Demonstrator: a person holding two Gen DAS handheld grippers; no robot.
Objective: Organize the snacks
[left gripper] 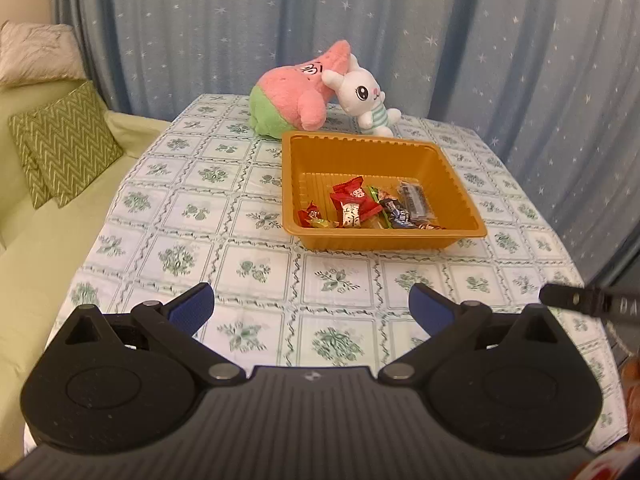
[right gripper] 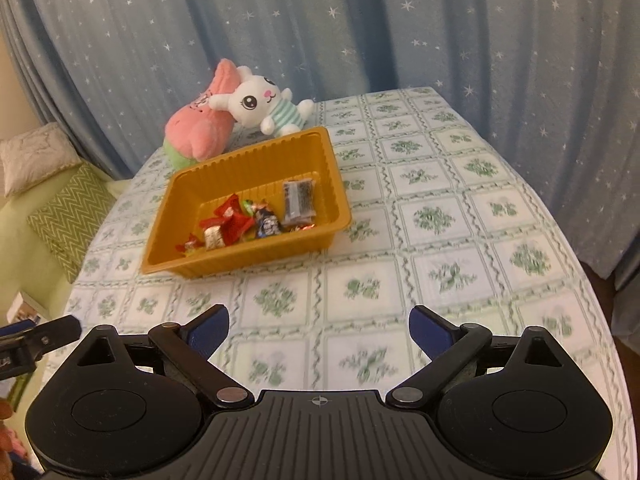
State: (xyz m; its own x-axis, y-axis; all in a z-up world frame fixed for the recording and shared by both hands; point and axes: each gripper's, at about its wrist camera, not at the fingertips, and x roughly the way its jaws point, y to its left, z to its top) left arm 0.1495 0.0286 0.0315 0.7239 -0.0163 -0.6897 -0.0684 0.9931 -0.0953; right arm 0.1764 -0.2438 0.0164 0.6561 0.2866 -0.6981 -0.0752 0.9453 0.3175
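Note:
An orange plastic tray [left gripper: 448,168] [right gripper: 192,184] stands on the table with several wrapped snacks [left gripper: 360,206] [right gripper: 240,220] in it: red packets, a dark clear-wrapped bar [left gripper: 414,198] [right gripper: 298,200] and small candies. My left gripper [left gripper: 311,308] hovers over the tablecloth near the front edge, well short of the tray, open with nothing between its blue pads [left gripper: 194,308]. My right gripper [right gripper: 319,332] is also open and empty, to the right of and in front of the tray. Its tip shows at the right edge of the left wrist view as a black finger [left gripper: 576,300].
A pink and green plush [left gripper: 296,96] [right gripper: 200,128] and a white rabbit plush [left gripper: 366,96] [right gripper: 260,108] lie behind the tray. A green sofa with patterned cushions [left gripper: 60,144] [right gripper: 68,216] stands left of the table. Starry blue curtains [left gripper: 360,20] hang behind. The table carries a floral checked cloth [left gripper: 192,216] [right gripper: 440,220].

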